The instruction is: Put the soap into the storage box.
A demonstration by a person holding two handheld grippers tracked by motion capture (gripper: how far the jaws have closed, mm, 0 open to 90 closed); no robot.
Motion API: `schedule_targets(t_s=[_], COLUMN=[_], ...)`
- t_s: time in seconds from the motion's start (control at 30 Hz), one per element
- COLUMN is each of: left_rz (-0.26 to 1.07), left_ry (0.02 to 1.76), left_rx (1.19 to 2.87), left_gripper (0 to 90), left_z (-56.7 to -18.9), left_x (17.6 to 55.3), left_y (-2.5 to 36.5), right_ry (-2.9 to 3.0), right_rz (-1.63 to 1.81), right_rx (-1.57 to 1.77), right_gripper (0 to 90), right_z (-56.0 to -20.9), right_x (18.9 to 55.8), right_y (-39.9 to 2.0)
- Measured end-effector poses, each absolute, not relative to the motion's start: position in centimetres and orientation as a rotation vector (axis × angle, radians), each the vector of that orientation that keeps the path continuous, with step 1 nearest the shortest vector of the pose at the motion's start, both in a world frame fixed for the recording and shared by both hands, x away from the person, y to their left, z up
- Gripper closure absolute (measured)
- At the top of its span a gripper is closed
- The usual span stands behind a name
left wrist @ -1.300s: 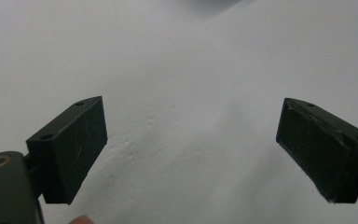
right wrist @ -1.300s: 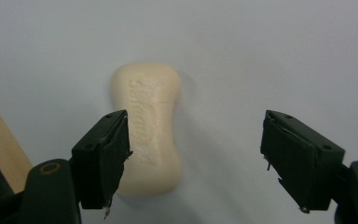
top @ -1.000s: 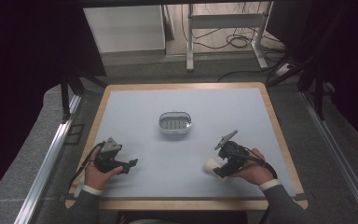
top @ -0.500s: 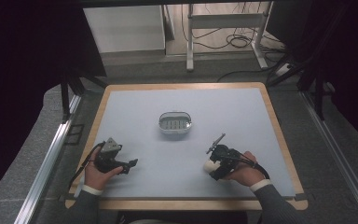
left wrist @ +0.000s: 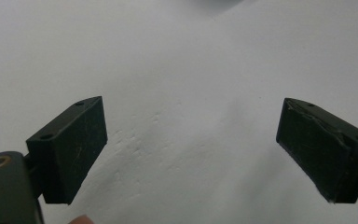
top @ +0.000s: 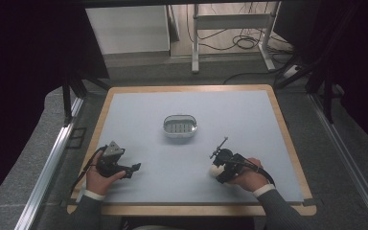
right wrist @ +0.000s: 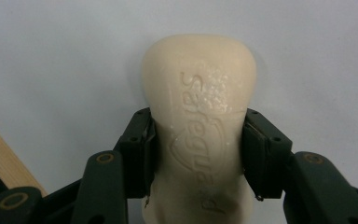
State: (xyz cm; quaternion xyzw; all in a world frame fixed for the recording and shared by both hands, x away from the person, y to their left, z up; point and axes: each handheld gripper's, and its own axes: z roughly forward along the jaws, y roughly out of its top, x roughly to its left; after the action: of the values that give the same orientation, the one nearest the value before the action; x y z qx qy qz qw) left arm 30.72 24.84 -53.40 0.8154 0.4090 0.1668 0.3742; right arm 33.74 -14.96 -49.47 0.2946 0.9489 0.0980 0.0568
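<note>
Soap bar [right wrist: 198, 126] clamped in right gripper [right wrist: 198, 154]

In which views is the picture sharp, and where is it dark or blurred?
High view: the table is evenly lit, its surroundings nearly black. Right gripper view: the soap bar is sharp enough to show its embossed lettering. Left gripper view: the jaws of the left hand-held gripper look soft, and a blurred grey edge sits at the top.

Left black two-jaw tongs [top: 133, 168] held low, jaws spread wide; right black tongs [right wrist: 196, 154] clamped, jaws closed on a load.
</note>
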Motion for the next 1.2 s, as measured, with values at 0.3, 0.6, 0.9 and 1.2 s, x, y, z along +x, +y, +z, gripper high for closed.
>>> schedule_targets(t_s=[0.3,0.6,0.9,1.2], left_rz=[0.428,0.428,0.426,0.423], left_ry=[1.048,1.048,1.040,1.044], left_rx=[2.089,2.093,2.109,2.098], left_gripper=[9.0,9.1,9.1,9.0], left_z=[-53.5,-53.5,-53.6,-53.6], left_x=[30.8,30.8,30.9,30.8], left_y=[24.8,24.8,24.6,24.8], right_ry=[2.911,2.886,2.862,2.851], right_rz=[0.320,0.360,0.429,0.458], right_rx=[0.903,0.861,0.805,0.767], right_gripper=[49.7,49.7,49.6,49.6], right_z=[-48.6,-46.2,-44.6,-43.5], right_x=[34.2,34.7,35.8,37.3], right_y=[-15.5,-15.8,-15.4,-14.3])
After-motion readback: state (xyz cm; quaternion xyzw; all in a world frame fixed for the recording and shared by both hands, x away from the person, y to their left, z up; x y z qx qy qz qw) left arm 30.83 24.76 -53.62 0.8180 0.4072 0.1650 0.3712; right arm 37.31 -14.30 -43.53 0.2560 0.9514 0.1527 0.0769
